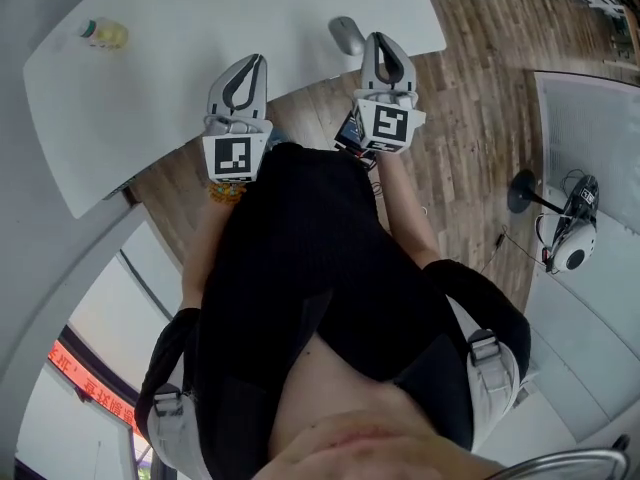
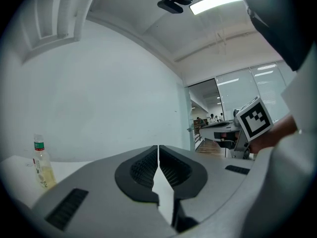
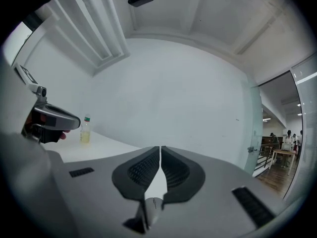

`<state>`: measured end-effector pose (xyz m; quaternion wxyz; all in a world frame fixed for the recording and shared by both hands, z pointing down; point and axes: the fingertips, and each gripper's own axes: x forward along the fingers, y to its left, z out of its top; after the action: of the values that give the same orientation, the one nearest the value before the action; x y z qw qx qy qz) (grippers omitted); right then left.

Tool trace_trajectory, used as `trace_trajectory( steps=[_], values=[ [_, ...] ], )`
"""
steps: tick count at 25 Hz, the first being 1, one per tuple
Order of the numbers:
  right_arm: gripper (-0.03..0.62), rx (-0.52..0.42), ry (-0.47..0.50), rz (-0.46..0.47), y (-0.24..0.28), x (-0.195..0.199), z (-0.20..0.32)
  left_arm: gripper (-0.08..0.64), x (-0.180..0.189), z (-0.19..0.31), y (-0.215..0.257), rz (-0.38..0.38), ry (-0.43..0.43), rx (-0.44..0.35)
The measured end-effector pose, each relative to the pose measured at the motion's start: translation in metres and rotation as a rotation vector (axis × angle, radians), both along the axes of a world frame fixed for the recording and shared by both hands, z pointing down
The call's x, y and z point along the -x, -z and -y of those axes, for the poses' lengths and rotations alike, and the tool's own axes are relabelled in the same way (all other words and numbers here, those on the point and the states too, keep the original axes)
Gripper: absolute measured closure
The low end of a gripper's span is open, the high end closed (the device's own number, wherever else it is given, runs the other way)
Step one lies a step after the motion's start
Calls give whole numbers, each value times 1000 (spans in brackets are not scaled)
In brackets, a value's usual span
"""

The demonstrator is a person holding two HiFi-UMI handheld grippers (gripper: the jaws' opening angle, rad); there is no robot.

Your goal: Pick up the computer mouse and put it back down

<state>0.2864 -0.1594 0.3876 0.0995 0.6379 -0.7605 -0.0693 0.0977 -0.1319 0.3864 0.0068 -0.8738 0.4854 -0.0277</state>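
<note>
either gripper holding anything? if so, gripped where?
Nothing is held. The left gripper and right gripper both have jaws shut with nothing between them. The computer mouse lies on the white table, just beside the right gripper's tip.

There is one computer mouse (image 1: 347,35), one bottle (image 1: 105,34) and one white table (image 1: 200,78). Two grippers show: the left gripper (image 1: 256,60) and the right gripper (image 1: 379,37).

A white table (image 1: 200,28) with rounded corners stands on a wood-plank floor (image 1: 470,108). Two things lie on it, well apart. A grey computer mouse (image 1: 347,35) sits close to the near edge, toward the right corner. A small bottle (image 1: 103,34) of yellowish liquid stands upright near the left end.
</note>
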Motion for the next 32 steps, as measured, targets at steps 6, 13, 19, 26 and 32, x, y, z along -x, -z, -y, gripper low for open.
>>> trace_trajectory(
  steps=[6, 13, 19, 26, 32],
  values=[
    [561, 49, 34, -26, -16, -2, 21, 540, -2, 13, -3, 13, -11, 11],
    [560, 112, 63, -63, -49, -5, 41, 540, 4, 17, -17, 41, -5, 35],
    [558, 185, 85, -73, -75, -6, 57, 540, 15, 16, -22, 41, 13, 74],
    [406, 341, 134, -63, -112, -5, 69, 540, 19, 13, -31, 57, 11, 77],
    [335, 498, 171, -35, -151, -3, 74, 540, 15, 10, -32, 54, -4, 85]
  ],
)
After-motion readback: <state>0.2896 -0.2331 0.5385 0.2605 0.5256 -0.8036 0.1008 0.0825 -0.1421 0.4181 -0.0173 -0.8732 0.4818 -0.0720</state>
